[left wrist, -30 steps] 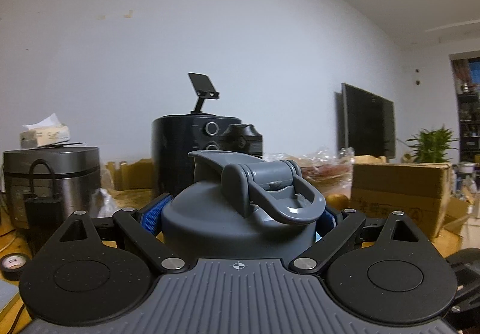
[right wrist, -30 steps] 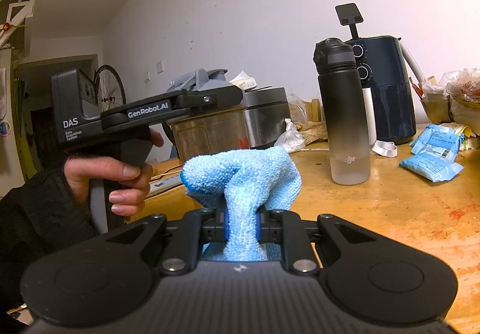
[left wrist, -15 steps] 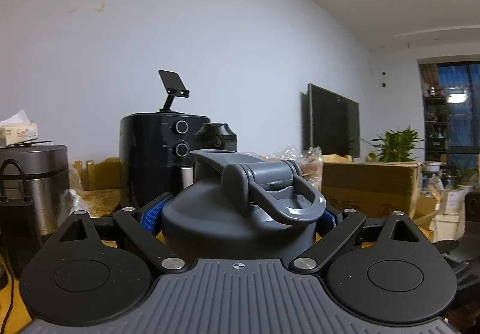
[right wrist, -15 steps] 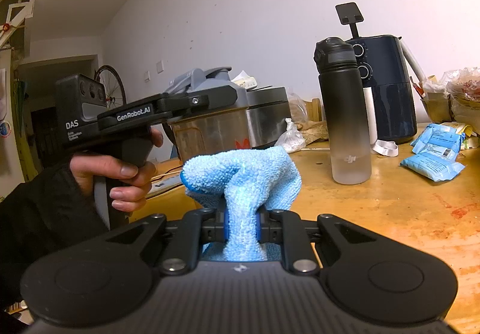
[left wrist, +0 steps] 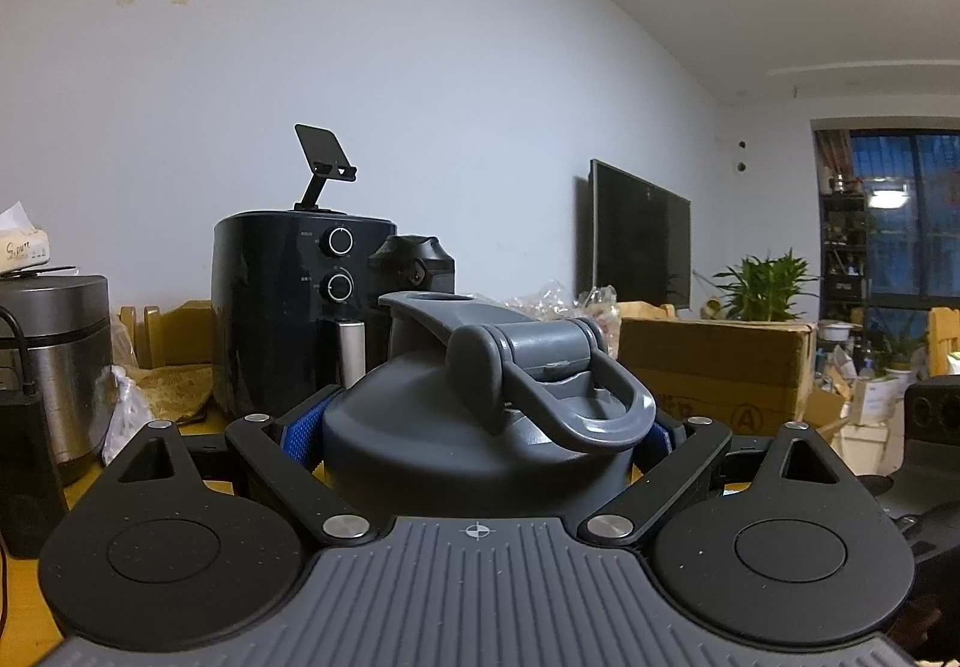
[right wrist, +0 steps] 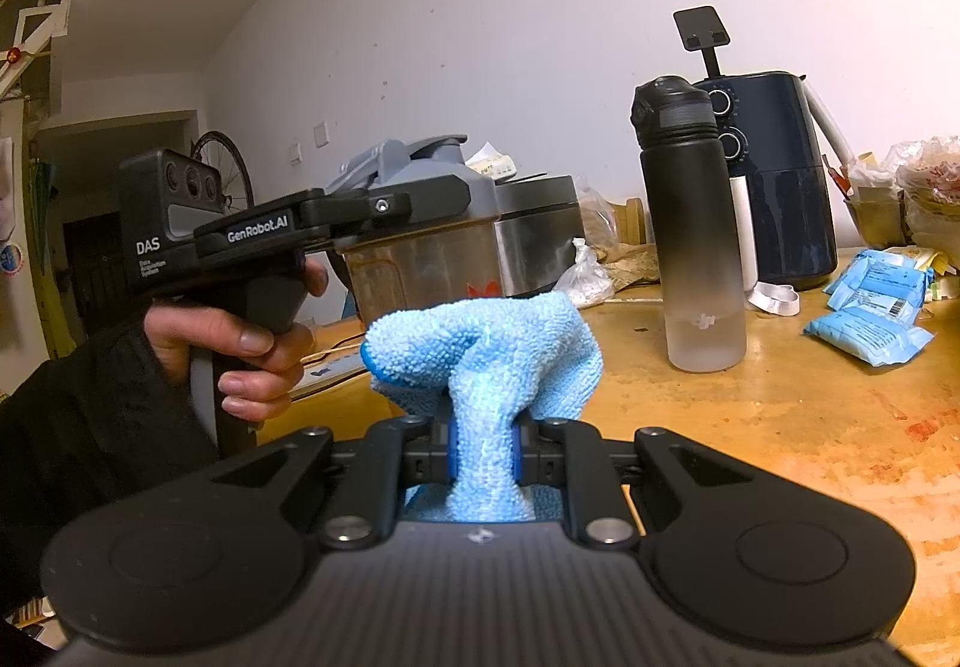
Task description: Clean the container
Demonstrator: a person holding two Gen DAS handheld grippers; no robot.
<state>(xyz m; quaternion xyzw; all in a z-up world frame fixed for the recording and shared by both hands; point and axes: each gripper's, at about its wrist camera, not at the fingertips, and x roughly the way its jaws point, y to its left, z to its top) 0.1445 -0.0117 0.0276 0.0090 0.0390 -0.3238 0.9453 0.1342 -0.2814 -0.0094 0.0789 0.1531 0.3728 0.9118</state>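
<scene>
My left gripper (left wrist: 480,427) is shut on a container with a grey flip lid and loop handle (left wrist: 510,415), held up off the table. In the right wrist view the same container (right wrist: 420,223) shows a translucent brownish body in the left gripper (right wrist: 360,211), held by a hand. My right gripper (right wrist: 480,451) is shut on a bunched light blue microfibre cloth (right wrist: 486,349), which sits just right of and below the container without touching it.
On the wooden table (right wrist: 780,427) stand a black water bottle (right wrist: 690,223), a dark air fryer (right wrist: 774,175), a steel rice cooker (right wrist: 534,241) and blue packets (right wrist: 870,307). A cardboard box (left wrist: 720,367), a TV and a plant are to the right.
The left gripper with the container has swung to the right, so the background has shifted left. The right gripper and cloth have stayed almost still.
</scene>
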